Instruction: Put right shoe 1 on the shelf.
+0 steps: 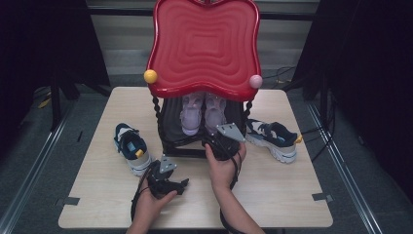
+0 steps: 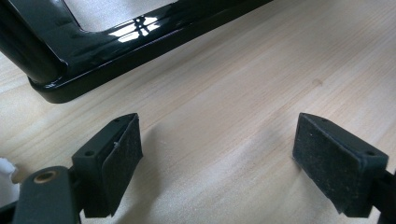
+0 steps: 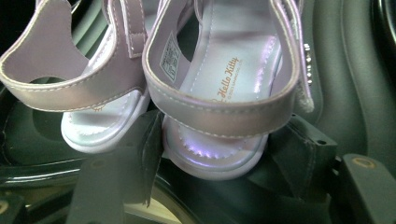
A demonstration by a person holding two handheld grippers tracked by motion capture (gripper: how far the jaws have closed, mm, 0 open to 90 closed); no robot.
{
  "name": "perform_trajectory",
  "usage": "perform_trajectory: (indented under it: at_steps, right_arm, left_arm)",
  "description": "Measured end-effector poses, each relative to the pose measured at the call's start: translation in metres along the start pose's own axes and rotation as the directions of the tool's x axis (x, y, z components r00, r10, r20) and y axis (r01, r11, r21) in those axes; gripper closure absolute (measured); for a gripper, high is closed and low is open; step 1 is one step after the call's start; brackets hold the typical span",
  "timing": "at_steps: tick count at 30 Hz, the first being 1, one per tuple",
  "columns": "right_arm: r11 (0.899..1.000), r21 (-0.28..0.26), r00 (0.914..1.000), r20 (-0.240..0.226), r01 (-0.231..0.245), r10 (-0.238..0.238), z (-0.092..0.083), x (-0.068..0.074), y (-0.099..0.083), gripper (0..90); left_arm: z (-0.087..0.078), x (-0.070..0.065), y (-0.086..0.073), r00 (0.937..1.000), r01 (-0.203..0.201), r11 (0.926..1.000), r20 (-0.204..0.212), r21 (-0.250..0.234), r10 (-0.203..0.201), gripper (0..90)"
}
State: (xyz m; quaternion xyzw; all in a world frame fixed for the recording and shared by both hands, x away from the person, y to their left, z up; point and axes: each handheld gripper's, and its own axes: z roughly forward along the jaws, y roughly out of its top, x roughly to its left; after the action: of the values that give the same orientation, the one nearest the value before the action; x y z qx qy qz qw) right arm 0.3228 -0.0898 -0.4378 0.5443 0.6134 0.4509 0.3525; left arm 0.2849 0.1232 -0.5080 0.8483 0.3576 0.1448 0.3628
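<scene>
Two lilac sandals (image 3: 219, 93) sat heels toward us on the rack's lower shelf (image 1: 170, 124) at mid-tabletop; our right claw (image 3: 217, 158) straddled one heel, pads apparently not yet pressing, while our left claw (image 2: 217, 163) gaped empty.

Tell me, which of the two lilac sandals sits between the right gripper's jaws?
The right-hand sandal: its heel lies between the right gripper jaws, while the other sandal stands beside them.
</scene>
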Motion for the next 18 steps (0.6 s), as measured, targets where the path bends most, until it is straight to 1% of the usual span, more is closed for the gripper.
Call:
perform_trajectory:
  at_steps: [1,4,8,9,10,11,13,14,15,18]
  right_arm:
    - [1.0,0.004,1.0,0.008,0.003,-0.003,0.001,0.0017,0.0001,35.7]
    - [1.0,0.006,0.9998,0.012,0.013,-0.013,0.0026,0.0031,-0.0006,35.5]
    - [1.0,0.001,0.9999,0.008,0.014,-0.014,0.0018,0.0027,-0.0005,35.5]
    - [1.0,0.008,0.9999,0.005,0.014,-0.014,0.0018,0.0031,0.0001,35.5]
    - [1.0,0.011,0.9999,-0.002,0.017,-0.017,0.0025,0.0033,0.0003,35.6]
    - [1.0,0.011,0.9996,0.002,0.028,-0.028,0.0029,0.0038,0.0005,35.4]
    - [1.0,0.01,0.9996,-0.009,0.028,-0.028,0.0027,0.0019,0.0011,35.3]
    - [1.0,0.01,0.9994,-0.023,0.024,-0.024,0.0029,0.0006,0.0014,35.1]
    - [1.0,0.013,0.9994,-0.024,0.024,-0.024,0.0028,0.0,0.0019,34.8]
    - [1.0,0.016,0.9984,-0.051,0.026,-0.025,0.0021,-0.0023,0.0034,30.8]
  left_arm:
    - [0.0,0.0,0.0,1.0,0.0,1.0,0.0,0.0,0.0,15.2]
    - [0.0,0.0,0.0,1.0,0.0,1.0,0.0,0.0,0.0,15.2]
    - [0.0,0.0,0.0,1.0,0.0,1.0,0.0,0.0,0.0,15.2]
    - [0.0,0.0,0.0,1.0,0.0,1.0,0.0,0.0,0.0,15.2]
    - [0.0,0.0,0.0,1.0,0.0,1.0,0.0,0.0,0.0,15.2]
    - [0.0,0.0,0.0,1.0,0.0,1.0,0.0,0.0,0.0,15.2]
    - [0.0,0.0,0.0,1.0,0.0,1.0,-0.001,0.0,0.0,15.2]
    - [0.0,0.0,0.0,1.0,0.0,1.0,0.0,0.001,0.0,15.2]
    - [0.0,0.0,0.0,1.0,0.0,1.0,0.0,0.0,0.0,15.2]
    - [0.0001,0.0,0.0,1.0,-0.001,1.0,0.001,-0.002,0.001,15.2]
